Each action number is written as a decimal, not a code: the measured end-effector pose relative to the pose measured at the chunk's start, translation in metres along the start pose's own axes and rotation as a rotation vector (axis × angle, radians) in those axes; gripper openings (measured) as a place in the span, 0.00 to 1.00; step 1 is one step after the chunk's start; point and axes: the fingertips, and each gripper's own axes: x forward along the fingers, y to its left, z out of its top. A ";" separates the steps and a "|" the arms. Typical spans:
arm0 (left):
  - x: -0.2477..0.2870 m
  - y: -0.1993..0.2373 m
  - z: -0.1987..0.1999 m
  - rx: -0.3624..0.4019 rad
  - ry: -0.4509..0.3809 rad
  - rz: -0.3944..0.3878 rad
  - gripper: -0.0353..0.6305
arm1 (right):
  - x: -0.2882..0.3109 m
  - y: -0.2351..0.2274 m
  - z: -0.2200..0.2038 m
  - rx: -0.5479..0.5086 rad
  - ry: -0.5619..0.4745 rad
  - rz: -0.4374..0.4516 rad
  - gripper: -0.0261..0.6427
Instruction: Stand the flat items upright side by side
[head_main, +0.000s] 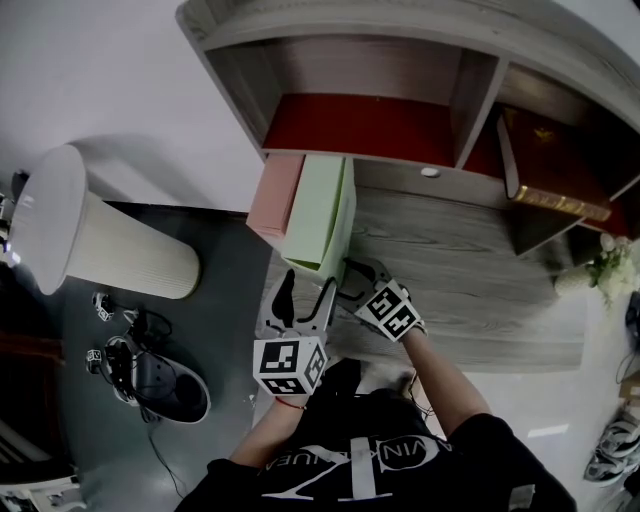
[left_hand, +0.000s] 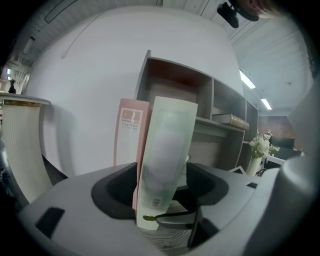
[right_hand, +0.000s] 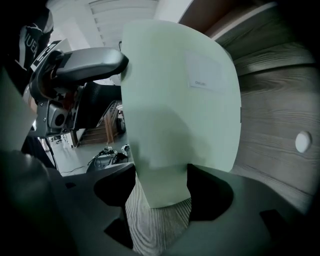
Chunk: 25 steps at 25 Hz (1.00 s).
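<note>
Two flat file boxes stand upright side by side at the left end of the wooden desk (head_main: 480, 290): a pink one (head_main: 275, 195) on the outside and a pale green one (head_main: 322, 210) next to it. Both grippers meet at the green box's near bottom edge. My left gripper (head_main: 305, 290) has the green box's narrow spine (left_hand: 167, 150) between its jaws, with the pink box (left_hand: 127, 135) just behind on the left. My right gripper (head_main: 352, 272) comes in from the right, and the green box's broad face (right_hand: 180, 100) fills the space between its jaws (right_hand: 162, 195).
A shelf unit with a red back panel (head_main: 360, 130) rises behind the desk, and a brown book (head_main: 555, 165) leans in its right bay. White flowers (head_main: 610, 265) stand at the desk's right end. A white ribbed cylinder (head_main: 110, 250) and shoes (head_main: 160, 375) are on the floor to the left.
</note>
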 end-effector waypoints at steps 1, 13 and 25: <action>0.001 0.002 -0.001 -0.003 0.002 -0.003 0.52 | 0.001 -0.003 0.000 0.001 0.001 -0.002 0.53; 0.007 0.023 -0.018 -0.044 0.044 -0.039 0.51 | 0.006 -0.026 0.004 -0.003 0.015 -0.002 0.53; 0.013 0.045 -0.036 -0.102 0.062 -0.063 0.50 | 0.008 -0.039 0.005 0.007 0.028 -0.043 0.53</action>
